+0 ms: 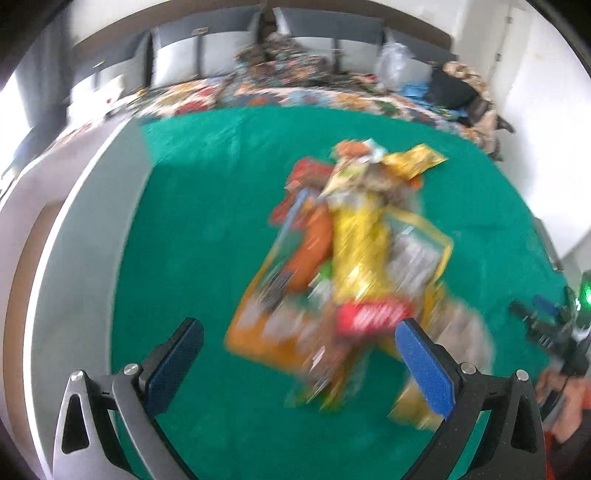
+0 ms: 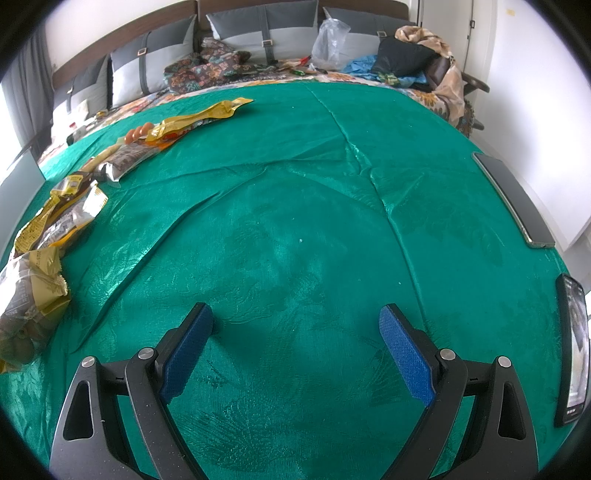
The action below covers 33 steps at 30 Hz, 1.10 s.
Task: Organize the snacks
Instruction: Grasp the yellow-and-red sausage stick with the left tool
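A heap of snack packets (image 1: 347, 258) in yellow, orange and red lies on the green cloth (image 1: 207, 206); the left wrist view is blurred by motion. My left gripper (image 1: 299, 343) hovers open just before the near end of the heap, holding nothing. In the right wrist view the same snack packets (image 2: 70, 206) stretch along the left edge of the cloth (image 2: 295, 221). My right gripper (image 2: 295, 328) stands open over bare cloth, well to the right of the packets, with nothing between its blue pads (image 2: 406, 354).
Two phones (image 2: 513, 199) (image 2: 572, 350) lie at the cloth's right edge. At the back are grey cushions (image 2: 258, 33), a patterned blanket (image 2: 210, 70), a clear plastic bag (image 2: 328, 44) and piled clothes (image 2: 413, 59). A pale board (image 1: 74, 236) borders the cloth's left side.
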Motion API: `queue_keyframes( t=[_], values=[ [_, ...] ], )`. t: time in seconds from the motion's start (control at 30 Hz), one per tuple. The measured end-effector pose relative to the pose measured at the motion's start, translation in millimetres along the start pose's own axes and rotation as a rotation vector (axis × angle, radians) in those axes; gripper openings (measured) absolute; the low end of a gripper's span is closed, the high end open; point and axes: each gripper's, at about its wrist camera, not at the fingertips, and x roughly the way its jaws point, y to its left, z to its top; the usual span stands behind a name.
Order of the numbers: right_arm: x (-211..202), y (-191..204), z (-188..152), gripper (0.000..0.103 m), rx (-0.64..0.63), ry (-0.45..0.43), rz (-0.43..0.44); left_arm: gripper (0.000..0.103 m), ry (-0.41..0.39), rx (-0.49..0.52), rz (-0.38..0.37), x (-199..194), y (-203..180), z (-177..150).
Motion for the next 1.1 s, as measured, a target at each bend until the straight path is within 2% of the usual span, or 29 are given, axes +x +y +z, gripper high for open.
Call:
queue_keyframes(
  t=[0.07, 0.13, 0.2, 0.23, 0.27, 0.3, 0.33, 0.37, 0.43, 0.5, 0.67, 0.8, 0.9, 1.0, 1.1],
  values=[
    [0.0, 0.0, 0.2, 0.094, 0.0, 0.0, 0.0, 0.102, 0.02, 0.062, 0.018, 14.9, -23.7, 22.2],
    [-0.3, 0.0, -0.3, 0.094, 0.0, 0.0, 0.0, 0.101, 0.057, 0.116, 0.076, 38.6, -44.9, 38.5],
    [-0.3, -0.1, -0.2, 0.094, 0.0, 0.0, 0.0, 0.097, 0.121, 0.117, 0.09, 63.0, -54.9, 45.6],
    [0.0, 0.0, 0.3, 0.094, 0.0, 0.0, 0.0, 0.091, 0.161, 0.113, 0.091, 76.1, -58.8, 48.5],
    [0.0, 0.0, 0.4, 0.094, 0.0, 0.0, 0.0, 0.071, 0.179, 0.112, 0.109, 84.3, -60.9, 50.0],
    [-0.1, -0.1, 0.2, 0.094, 0.0, 0.0, 0.0, 0.058, 0.17, 0.104, 0.099, 85.1, -60.7, 49.9],
    [-0.1, -0.1, 0.3, 0.094, 0.0, 0.0, 0.0, 0.039, 0.163, 0.067, 0.065, 81.7, -56.9, 50.7],
    [-0.3, -0.2, -0.1, 0.094, 0.0, 0.0, 0.0, 0.033, 0.151, 0.039, 0.061, 77.4, -53.0, 49.8],
    [-0.4, -0.3, -0.2, 0.094, 0.0, 0.0, 0.0, 0.03, 0.125, 0.024, 0.037, 63.5, -43.8, 45.5],
    [-0.2, -0.2, 0.2, 0.094, 0.0, 0.0, 0.0, 0.029, 0.111, 0.022, 0.051, 50.8, -34.6, 36.3],
    [-0.4, -0.5, 0.0, 0.094, 0.0, 0.0, 0.0, 0.029, 0.093, -0.071, -0.035, -2.8, 3.6, -2.2],
    [-0.1, -0.6, 0.2, 0.094, 0.001, 0.0, 0.0, 0.03, 0.156, -0.074, -0.077, -27.7, 17.1, -48.3],
    [-0.1, -0.6, 0.2, 0.094, 0.0, 0.0, 0.0, 0.031, 0.198, -0.055, -0.051, -19.0, 17.3, -74.6],
    [-0.1, -0.6, 0.1, 0.094, 0.001, 0.0, 0.0, 0.038, 0.216, -0.049, 0.027, -0.1, 16.9, -96.8],
    [-0.1, -0.6, -0.1, 0.094, 0.001, -0.001, 0.0, 0.068, 0.154, -0.076, 0.036, 3.4, 16.1, -104.4]
  ],
)
